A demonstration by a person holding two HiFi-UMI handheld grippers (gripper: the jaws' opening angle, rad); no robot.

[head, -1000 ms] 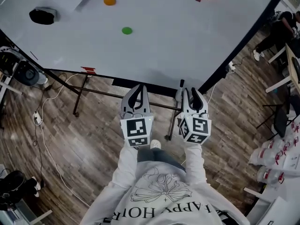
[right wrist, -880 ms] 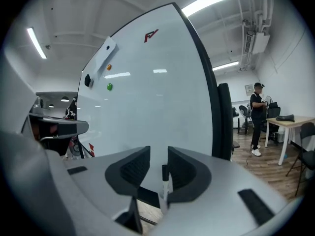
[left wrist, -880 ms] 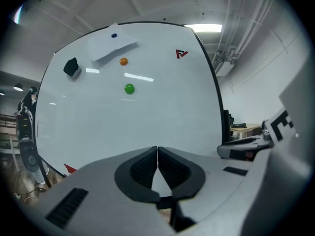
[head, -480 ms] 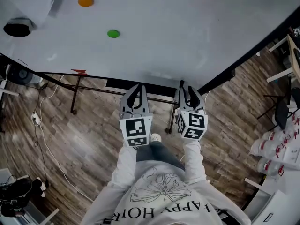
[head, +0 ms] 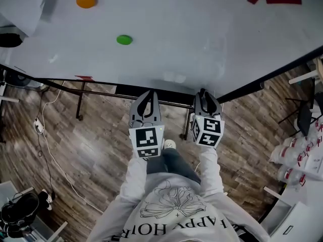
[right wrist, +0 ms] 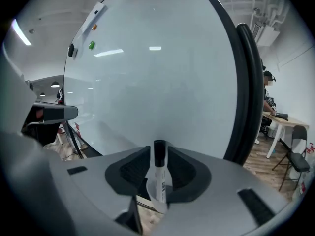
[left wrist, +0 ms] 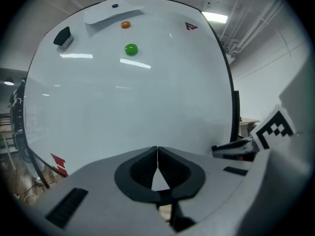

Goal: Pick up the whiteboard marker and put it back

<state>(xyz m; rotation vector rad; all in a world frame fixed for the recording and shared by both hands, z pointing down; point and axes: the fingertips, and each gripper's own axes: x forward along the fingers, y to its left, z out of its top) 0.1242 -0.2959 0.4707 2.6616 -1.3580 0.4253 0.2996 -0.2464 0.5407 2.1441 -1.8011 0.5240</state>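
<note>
A black-capped whiteboard marker (right wrist: 159,173) stands between the pads of my right gripper (right wrist: 158,168), cap pointing forward at the whiteboard (right wrist: 162,73). The jaws have eased open slightly in the last second, and the marker still sits held between them. From the head view, the right gripper (head: 204,96) and the marker's cap (head: 202,92) are at the whiteboard's (head: 192,39) lower edge. My left gripper (head: 146,97) hangs beside it. It is shut with nothing in it, pads (left wrist: 170,167) touching.
A green magnet (head: 124,40), an orange magnet (head: 86,0) and a black eraser (head: 9,39) sit on the board's left part. The board's dark stand legs (head: 81,102) and cables (head: 48,150) cross the wooden floor. White items (head: 303,160) are stacked at the right.
Both grippers stay side by side at the board's lower edge. The right one, with the marker, has shifted slightly right. The head view has swung, so the magnets and eraser slid left.
</note>
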